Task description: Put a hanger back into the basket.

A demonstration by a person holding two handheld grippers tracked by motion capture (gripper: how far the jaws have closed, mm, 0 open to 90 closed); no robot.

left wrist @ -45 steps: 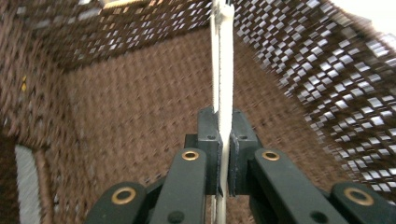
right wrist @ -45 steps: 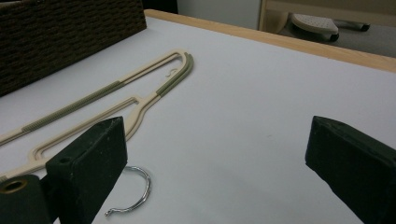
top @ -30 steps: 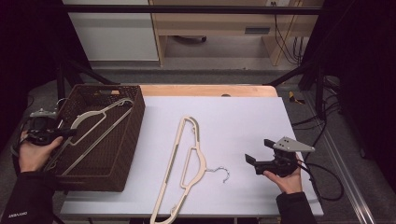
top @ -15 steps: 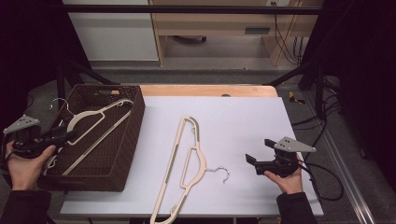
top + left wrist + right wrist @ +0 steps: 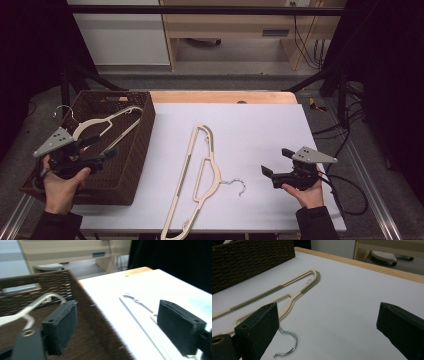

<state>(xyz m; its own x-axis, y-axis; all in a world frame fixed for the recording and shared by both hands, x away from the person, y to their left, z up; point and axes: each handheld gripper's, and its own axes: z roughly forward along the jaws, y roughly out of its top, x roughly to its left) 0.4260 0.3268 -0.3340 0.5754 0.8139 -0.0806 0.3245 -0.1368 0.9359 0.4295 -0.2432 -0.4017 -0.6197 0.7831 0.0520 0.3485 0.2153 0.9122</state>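
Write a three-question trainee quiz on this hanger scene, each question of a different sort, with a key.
1. True or false: the hanger on the table lies inside the wicker basket.
2. Multiple choice: what is between the jaws of the right gripper? A) the metal hook B) the hanger's shoulder C) nothing
3. Short answer: where does the other hanger rest?

Key
1. False; it lies flat on the white table, beside the basket.
2. C; the jaws stand open, and the hanger's metal hook lies on the table close to them.
3. In the wicker basket, its hook past the far left rim, near the open left gripper.
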